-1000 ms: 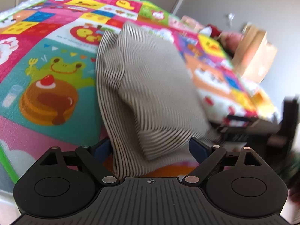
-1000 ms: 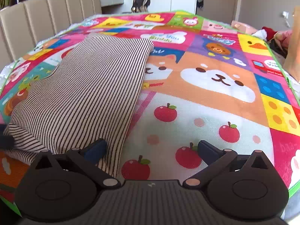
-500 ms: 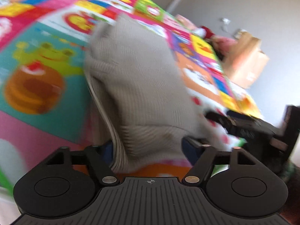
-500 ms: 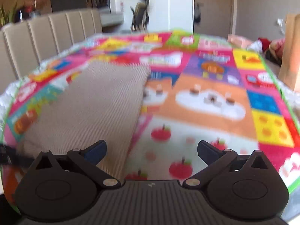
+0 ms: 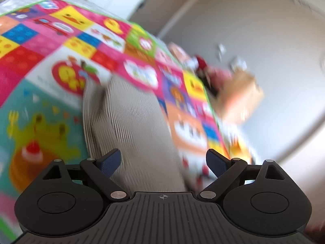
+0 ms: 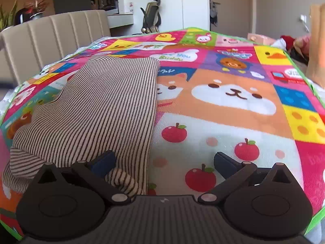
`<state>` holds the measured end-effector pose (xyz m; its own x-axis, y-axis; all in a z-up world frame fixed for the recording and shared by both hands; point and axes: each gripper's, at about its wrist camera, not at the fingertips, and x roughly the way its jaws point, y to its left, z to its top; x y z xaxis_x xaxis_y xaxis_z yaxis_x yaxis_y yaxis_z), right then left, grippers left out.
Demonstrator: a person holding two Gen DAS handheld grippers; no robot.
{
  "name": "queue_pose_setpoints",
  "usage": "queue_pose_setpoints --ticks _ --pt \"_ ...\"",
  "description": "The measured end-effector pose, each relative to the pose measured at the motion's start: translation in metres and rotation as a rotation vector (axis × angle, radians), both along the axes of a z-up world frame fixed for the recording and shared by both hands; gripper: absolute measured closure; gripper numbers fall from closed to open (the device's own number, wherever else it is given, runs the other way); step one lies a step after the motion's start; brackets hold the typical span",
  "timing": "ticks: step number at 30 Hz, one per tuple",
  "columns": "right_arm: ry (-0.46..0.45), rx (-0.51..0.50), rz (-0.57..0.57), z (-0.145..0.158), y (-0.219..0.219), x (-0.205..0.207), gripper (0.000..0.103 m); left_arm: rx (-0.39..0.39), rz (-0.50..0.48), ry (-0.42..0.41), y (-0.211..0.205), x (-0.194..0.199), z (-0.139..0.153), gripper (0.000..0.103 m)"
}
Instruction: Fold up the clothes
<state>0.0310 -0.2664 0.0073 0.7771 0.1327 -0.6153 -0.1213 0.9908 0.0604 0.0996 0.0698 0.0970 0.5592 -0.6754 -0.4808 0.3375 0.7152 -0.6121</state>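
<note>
The left tongs (image 5: 161, 161) stand spread wide with nothing between their blue pads, poised above the near end of the striped garment (image 5: 130, 126); the left-wrist view is smeared by blur, so whether the pads graze the cloth cannot be told. The garment lies folded into a long, narrow shape on the colourful play mat (image 5: 40, 40), running away from the camera, with a frog-and-pancake picture (image 5: 38, 134) to its left and an orange dog-face panel (image 5: 189, 130) to its right. Beyond the mat's far right edge a brown paper bag (image 5: 239, 95) shows dimly against a pale wall. In the right-wrist view the same striped garment (image 6: 105, 105) sits on the left half of the mat, its right edge straight and lying beside the dog face (image 6: 233, 95); a small rolled bit of cloth bulges at its near corner. The right tongs (image 6: 164, 162) are likewise released, their left pad over the garment's near right corner and their right pad over the apple-printed area (image 6: 246, 149), gripping nothing. A beige ribbed headboard (image 6: 50, 36) rises behind the mat on the left.
</note>
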Motion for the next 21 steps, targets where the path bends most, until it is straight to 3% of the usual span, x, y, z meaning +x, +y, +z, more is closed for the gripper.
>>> queue_pose_setpoints --ticks 2,5,7,8,11,13,19,20,21 --pt "-0.001 -0.005 0.009 0.0 0.0 0.001 0.0 0.024 0.034 -0.031 -0.013 0.033 0.002 0.01" --pt "-0.008 -0.007 0.019 0.0 0.0 0.002 0.0 0.103 0.036 -0.079 -0.043 0.084 -0.001 0.022" --pt "-0.019 -0.004 0.017 -0.001 0.0 0.0 0.0 0.209 0.029 -0.094 -0.067 0.112 -0.01 0.031" --pt "-0.024 -0.003 0.017 -0.002 0.0 0.0 0.0 0.268 0.064 -0.092 -0.075 0.121 -0.016 0.032" --pt "-0.045 0.0 0.006 -0.004 0.001 -0.003 0.0 0.316 0.191 -0.033 -0.074 0.135 -0.031 0.03" --pt "-0.062 0.004 0.0 -0.005 0.001 -0.004 0.0 0.319 0.228 -0.014 -0.071 0.136 -0.04 0.027" --pt "-0.088 0.005 -0.006 -0.008 0.001 -0.006 0.0 0.295 0.068 -0.073 -0.086 0.133 -0.048 0.028" --pt "-0.086 0.005 -0.006 -0.008 0.001 -0.006 0.0 0.291 0.057 -0.067 -0.09 0.139 -0.047 0.03" --pt "-0.082 0.005 -0.005 -0.007 0.001 -0.006 0.0 0.288 0.05 -0.06 -0.094 0.144 -0.047 0.046"
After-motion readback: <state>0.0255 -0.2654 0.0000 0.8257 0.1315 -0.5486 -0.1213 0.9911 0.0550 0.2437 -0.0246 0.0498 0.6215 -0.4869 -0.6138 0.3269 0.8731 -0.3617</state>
